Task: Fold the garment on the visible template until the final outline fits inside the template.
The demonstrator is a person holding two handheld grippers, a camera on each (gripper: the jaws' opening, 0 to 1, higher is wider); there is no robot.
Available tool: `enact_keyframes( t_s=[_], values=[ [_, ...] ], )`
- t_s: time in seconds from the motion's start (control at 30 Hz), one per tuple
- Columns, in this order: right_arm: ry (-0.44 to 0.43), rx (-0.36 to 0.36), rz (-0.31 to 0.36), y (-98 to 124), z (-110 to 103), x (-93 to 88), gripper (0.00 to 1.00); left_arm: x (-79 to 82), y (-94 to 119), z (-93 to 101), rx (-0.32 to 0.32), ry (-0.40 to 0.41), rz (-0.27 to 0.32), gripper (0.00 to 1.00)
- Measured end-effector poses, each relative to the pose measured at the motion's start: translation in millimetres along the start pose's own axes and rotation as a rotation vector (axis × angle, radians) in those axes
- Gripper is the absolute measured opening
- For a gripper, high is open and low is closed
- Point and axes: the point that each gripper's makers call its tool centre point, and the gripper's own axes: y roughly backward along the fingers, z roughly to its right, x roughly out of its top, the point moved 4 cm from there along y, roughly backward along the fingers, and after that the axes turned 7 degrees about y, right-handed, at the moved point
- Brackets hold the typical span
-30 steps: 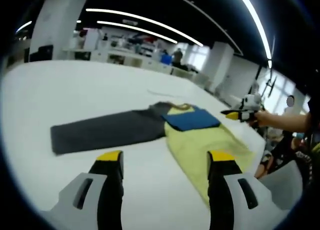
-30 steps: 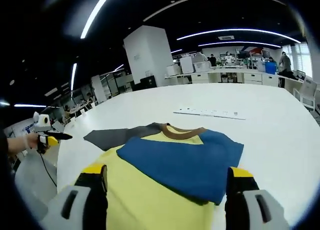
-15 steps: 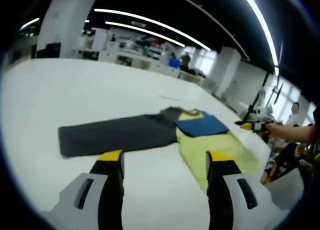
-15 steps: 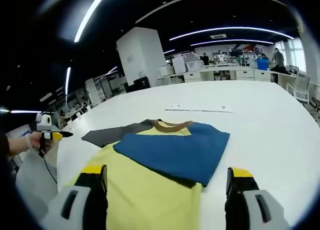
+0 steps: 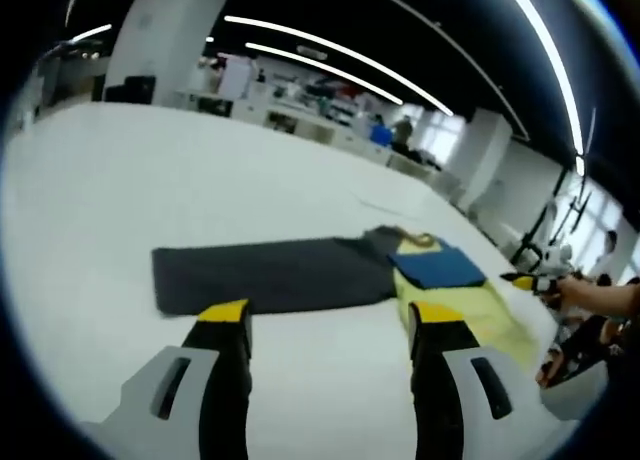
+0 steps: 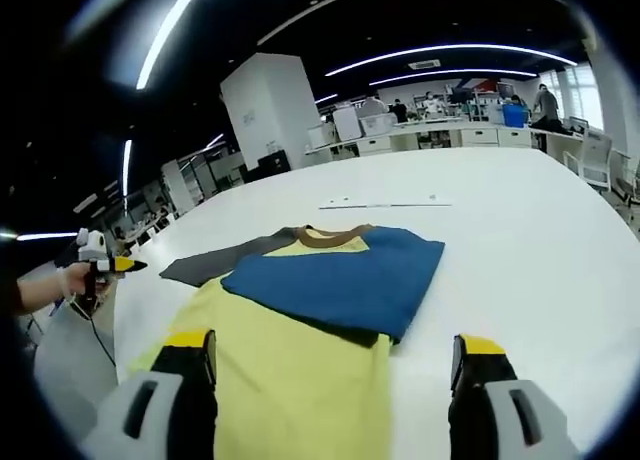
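Yellow garment (image 6: 290, 380) lay flat on white table (image 6: 520, 240), blue sleeve (image 6: 335, 280) folded across chest, grey sleeve (image 5: 265, 275) stretched out sideways.

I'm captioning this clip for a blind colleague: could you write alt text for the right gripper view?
A yellow shirt with a brown collar lies flat on a white table, its blue sleeve folded across the chest and a grey sleeve stretched out to the left. The right gripper hovers open over it, empty, and the left gripper is at the far left.

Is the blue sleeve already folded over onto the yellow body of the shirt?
Yes, in the right gripper view the blue sleeve lies flat across the shirt's yellow body, below the collar.
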Motion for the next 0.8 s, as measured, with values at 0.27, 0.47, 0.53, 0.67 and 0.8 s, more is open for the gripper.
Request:
enact_keyframes(
  t_s=[0.27, 0.47, 0.53, 0.67, 0.8],
  values=[
    [-0.087, 0.001, 0.004, -13.7, 13.8, 1.0, 0.89, -3.0, 4.0, 10.5, -0.026, -0.037, -0.010, 0.59],
    [-0.234, 0.054, 0.001, -20.7, 12.0, 0.1, 0.69, -4.2, 8.1, 9.9, -0.021, -0.034, -0.004, 0.59],
    [-0.248, 0.051, 0.011, -25.0, 16.5, 1.7, 0.68, -5.0, 9.0, 9.4, -0.019, -0.035, -0.005, 0.60],
    [-0.317, 0.049, -0.008, -30.6, 25.3, -1.6, 0.64, -6.4, 13.0, 11.1, -0.018, -0.031, -0.001, 0.59],
    [-0.461, 0.087, -0.009, -36.6, 28.1, 0.7, 0.49, -7.2, 16.5, 12.5, -0.018, -0.031, 0.002, 0.59]
  ],
)
